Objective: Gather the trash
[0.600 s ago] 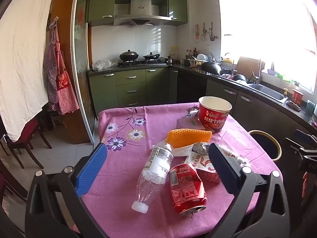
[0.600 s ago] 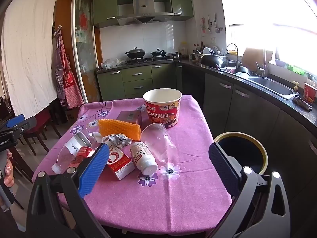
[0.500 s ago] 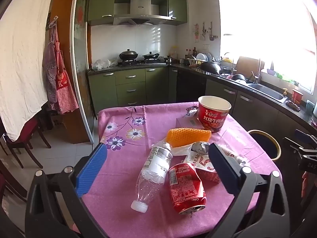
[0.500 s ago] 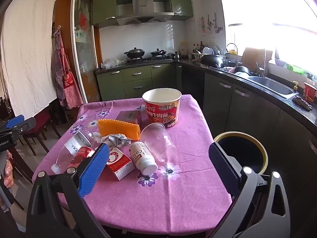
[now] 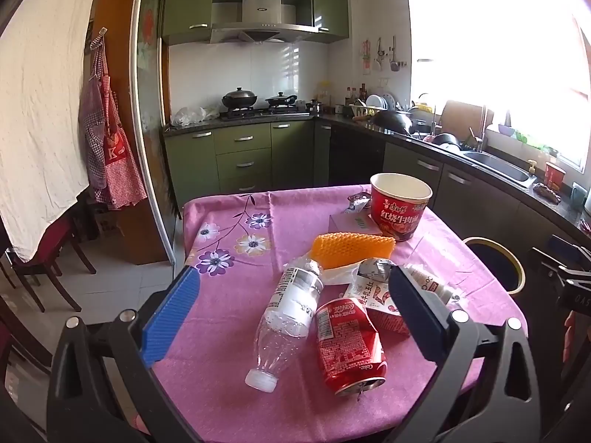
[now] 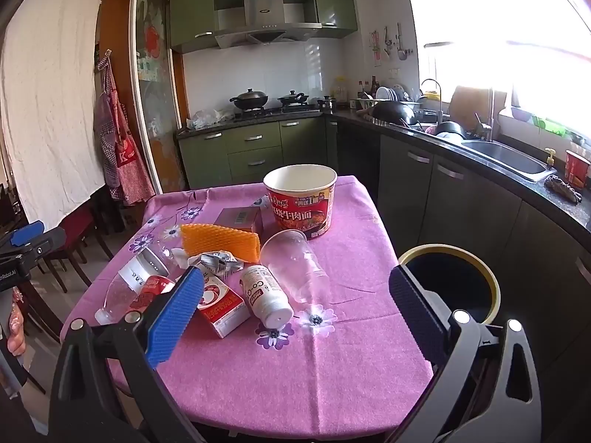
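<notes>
The trash lies in a loose heap on the pink-clothed desk [image 5: 229, 317], and nothing has been picked up: both sets of jaws stand wide open and empty. The left gripper [image 5: 291, 313] looks straight over the crushed red can [image 5: 349, 347] and the clear bottle [image 5: 288, 317], which lie side by side between its jaws, though the jaws probably hang short of them. Both run lengthwise away from the camera, cap and can mouth nearest, so the jaws would close across their width. The right gripper [image 6: 295, 313] faces the white jar [image 6: 266, 297] and the toppled clear cup [image 6: 295, 265], both lying at a slant. The bin [image 6: 452, 284] sits off the desk's right edge, nearer the right hand, so the left hand's load must cross over
</notes>
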The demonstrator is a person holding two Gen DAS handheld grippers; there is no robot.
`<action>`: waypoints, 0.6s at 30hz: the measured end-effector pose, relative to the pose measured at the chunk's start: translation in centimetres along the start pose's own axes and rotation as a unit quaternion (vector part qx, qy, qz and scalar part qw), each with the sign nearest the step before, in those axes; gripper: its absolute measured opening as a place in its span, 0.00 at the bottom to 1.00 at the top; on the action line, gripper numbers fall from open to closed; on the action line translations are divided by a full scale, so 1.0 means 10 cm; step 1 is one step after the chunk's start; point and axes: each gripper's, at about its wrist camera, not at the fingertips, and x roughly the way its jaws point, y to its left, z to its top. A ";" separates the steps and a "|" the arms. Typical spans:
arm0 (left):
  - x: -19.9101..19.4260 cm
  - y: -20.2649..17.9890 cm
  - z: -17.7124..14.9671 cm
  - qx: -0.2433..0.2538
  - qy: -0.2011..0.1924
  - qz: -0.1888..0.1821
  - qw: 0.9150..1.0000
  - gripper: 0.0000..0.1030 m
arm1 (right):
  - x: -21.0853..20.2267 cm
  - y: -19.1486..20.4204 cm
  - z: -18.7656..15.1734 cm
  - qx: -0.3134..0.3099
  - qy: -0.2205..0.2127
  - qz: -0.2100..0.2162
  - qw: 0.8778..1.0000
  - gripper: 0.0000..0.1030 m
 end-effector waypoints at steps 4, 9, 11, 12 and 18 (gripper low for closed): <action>0.02 0.02 0.00 -0.001 0.005 -0.001 1.000 0.95 | 0.03 0.01 0.00 0.002 0.002 -0.001 1.000 0.96; 0.03 0.03 -0.01 0.001 0.009 0.000 1.000 0.95 | 0.05 0.03 0.00 0.001 0.003 -0.001 1.000 0.96; 0.04 0.04 -0.01 0.001 0.011 -0.001 1.000 0.95 | 0.06 0.03 0.00 0.001 0.004 0.000 1.000 0.96; 0.04 0.04 -0.01 0.001 0.011 -0.001 1.000 0.95 | 0.06 0.03 0.00 0.002 0.004 0.000 1.000 0.96; 0.04 0.04 -0.01 0.001 0.011 0.000 1.000 0.95 | 0.07 0.03 -0.01 0.003 0.004 0.001 1.000 0.96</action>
